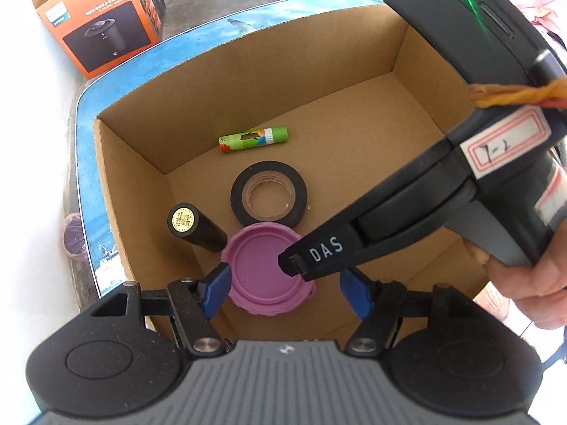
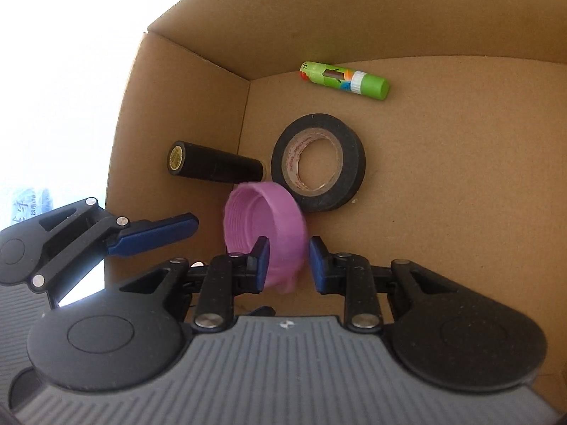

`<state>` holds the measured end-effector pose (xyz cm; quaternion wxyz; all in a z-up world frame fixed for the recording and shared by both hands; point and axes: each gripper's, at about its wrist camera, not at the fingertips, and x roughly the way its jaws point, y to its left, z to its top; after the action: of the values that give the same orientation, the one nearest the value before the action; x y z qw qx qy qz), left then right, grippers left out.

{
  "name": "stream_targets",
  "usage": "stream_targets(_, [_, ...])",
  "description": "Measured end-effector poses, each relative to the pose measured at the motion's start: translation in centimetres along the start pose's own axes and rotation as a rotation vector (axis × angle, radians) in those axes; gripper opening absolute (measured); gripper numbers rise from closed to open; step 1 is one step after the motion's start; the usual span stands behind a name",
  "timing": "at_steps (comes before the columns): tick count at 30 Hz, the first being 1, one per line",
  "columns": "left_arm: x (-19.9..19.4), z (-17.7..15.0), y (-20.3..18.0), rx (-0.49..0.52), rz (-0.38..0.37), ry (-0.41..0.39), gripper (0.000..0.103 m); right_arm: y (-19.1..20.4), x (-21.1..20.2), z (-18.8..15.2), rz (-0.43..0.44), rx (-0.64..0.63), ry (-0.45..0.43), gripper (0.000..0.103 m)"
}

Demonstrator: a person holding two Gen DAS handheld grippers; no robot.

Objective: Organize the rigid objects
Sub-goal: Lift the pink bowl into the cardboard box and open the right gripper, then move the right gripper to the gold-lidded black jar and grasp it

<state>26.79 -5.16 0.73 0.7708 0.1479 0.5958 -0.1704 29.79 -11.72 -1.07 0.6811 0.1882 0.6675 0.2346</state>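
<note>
A purple plastic lid (image 1: 264, 272) (image 2: 265, 228) hangs over the near left part of an open cardboard box (image 1: 141, 163) (image 2: 460, 212). My right gripper (image 2: 286, 264) straddles the lid's rim, one finger inside and one outside, with a small gap showing. It reaches in from the right in the left wrist view (image 1: 294, 265). My left gripper (image 1: 285, 292) is open, its blue fingers on either side of the lid. In the box lie a black tape roll (image 1: 268, 193) (image 2: 319, 161), a black cylinder (image 1: 196, 226) (image 2: 216, 164) and a green glue stick (image 1: 253, 139) (image 2: 345, 79).
The box sits on a blue-edged table (image 1: 85, 191). An orange product box (image 1: 99, 24) stands beyond it at the far left. A hand (image 1: 531, 283) holds the right gripper at the right edge. The box's right half shows bare cardboard floor.
</note>
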Motion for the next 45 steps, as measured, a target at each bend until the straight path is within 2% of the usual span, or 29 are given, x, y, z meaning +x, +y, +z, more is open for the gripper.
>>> stream_targets(5, [-1.3, -0.6, 0.0, -0.011, -0.002, -0.053, 0.069, -0.5, -0.6, -0.9, 0.053, 0.024, -0.051, 0.027])
stream_targets(9, [-4.3, -2.0, -0.4, -0.020, -0.005, -0.153, 0.069, -0.4, -3.8, -2.7, 0.100, 0.021, -0.167, 0.028])
stream_targets(14, [-9.2, -6.0, -1.5, -0.011, -0.021, -0.328, 0.073, -0.2, -10.5, -8.3, 0.188, -0.038, -0.371, 0.029])
stream_targets(18, [-11.1, -10.2, -2.9, -0.007, -0.042, -0.437, 0.073, -0.8, -14.7, -13.5, 0.182, -0.066, -0.518, 0.029])
stream_targets(20, [-11.2, -12.2, -4.0, 0.002, -0.051, -0.469, 0.073, -1.3, -15.3, -15.9, 0.184, -0.056, -0.573, 0.029])
stream_targets(23, [-10.5, -14.3, -5.3, -0.011, -0.064, -0.476, 0.073, -1.8, -15.1, -17.8, 0.154, -0.051, -0.595, 0.029])
stream_targets(25, [-9.8, -15.2, -5.7, -0.035, -0.090, -0.470, 0.073, -1.7, -14.9, -17.6, 0.121, -0.066, -0.578, 0.029])
stream_targets(28, [-9.2, -16.2, -5.7, -0.086, -0.108, -0.477, 0.073, -0.5, -14.2, -15.1, 0.116, -0.099, -0.530, 0.029])
stream_targets(31, [-9.4, -17.5, -5.7, -0.113, -0.079, -0.519, 0.073, 1.0, -12.2, -10.8, 0.105, -0.121, -0.438, 0.029])
stream_targets(36, [-9.6, -18.8, -4.8, -0.099, -0.018, -0.566, 0.073, 3.0, -7.1, -3.1, 0.018, -0.116, -0.268, 0.029])
stream_targets(39, [-9.5, -19.2, -4.1, -0.090, 0.020, -0.574, 0.073, 3.6, -3.3, 0.1, -0.051, -0.112, -0.187, 0.029])
stream_targets(42, [-9.3, -19.5, -3.1, -0.099, 0.011, -0.573, 0.073, 3.6, 0.2, 1.7, -0.089, -0.092, -0.092, 0.029])
stream_targets(45, [-8.9, -19.7, -2.2, -0.118, -0.010, -0.569, 0.073, 3.9, 1.5, 1.2, -0.061, -0.101, -0.022, 0.029])
